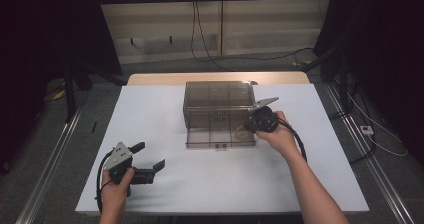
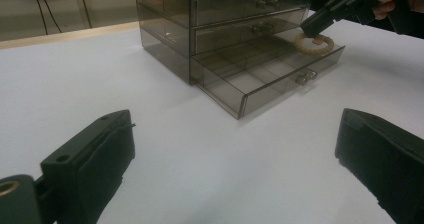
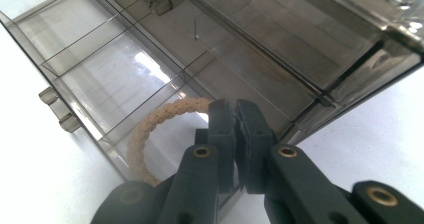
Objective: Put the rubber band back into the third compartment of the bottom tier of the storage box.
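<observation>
Now the beige braided rope ring (image 3: 150, 129) hangs pinched in the right gripper (image 3: 236, 115) over the open bottom drawer (image 2: 265, 79) of the smoky clear plastic drawer chest (image 1: 218, 104)

Judging by its look, the ring is light, soft and a little floppy, with a rough weave that should not slip; a pinch across the cord on its rim, as here, is the sensible hold. It sits at the right end of the pulled-out drawer, low over the end compartment, though whether it touches the floor I cannot tell. The right gripper's jaws are pressed together on the cord. The chest stands toward the far edge of the white table (image 1: 165, 184), at mid-width. The left gripper (image 1: 151, 156) rests near the near left corner, jaws wide apart and holding nothing
</observation>
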### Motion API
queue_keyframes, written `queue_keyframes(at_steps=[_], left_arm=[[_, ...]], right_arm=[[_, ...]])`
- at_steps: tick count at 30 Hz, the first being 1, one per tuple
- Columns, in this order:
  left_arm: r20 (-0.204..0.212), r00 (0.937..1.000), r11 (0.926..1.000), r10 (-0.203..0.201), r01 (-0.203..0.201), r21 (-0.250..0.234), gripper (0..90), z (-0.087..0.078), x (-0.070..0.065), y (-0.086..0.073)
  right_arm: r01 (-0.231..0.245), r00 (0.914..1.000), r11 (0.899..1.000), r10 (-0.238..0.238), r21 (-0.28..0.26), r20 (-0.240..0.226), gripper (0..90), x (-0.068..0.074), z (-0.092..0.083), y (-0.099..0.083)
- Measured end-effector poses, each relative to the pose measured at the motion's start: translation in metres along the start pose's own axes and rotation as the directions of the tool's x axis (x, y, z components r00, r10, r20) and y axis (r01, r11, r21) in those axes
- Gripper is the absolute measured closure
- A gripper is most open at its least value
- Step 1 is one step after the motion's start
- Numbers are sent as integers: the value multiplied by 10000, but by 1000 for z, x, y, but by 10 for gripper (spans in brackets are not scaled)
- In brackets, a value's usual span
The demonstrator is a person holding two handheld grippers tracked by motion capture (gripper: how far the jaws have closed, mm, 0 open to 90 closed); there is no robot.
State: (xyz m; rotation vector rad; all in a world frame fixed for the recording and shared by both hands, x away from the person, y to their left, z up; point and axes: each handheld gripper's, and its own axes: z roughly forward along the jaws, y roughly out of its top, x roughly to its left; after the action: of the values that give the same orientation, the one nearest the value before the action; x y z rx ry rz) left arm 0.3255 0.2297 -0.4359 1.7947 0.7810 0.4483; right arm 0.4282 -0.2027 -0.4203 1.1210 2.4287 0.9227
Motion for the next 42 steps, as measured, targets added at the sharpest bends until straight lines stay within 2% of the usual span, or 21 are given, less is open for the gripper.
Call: queue_keyframes(at_steps=[42], left_arm=[[1,10000,10000,6,-6,12,27,0,0,0]], right_arm=[[56,10000,10000,-56,64,-43,850,2,2,-1]])
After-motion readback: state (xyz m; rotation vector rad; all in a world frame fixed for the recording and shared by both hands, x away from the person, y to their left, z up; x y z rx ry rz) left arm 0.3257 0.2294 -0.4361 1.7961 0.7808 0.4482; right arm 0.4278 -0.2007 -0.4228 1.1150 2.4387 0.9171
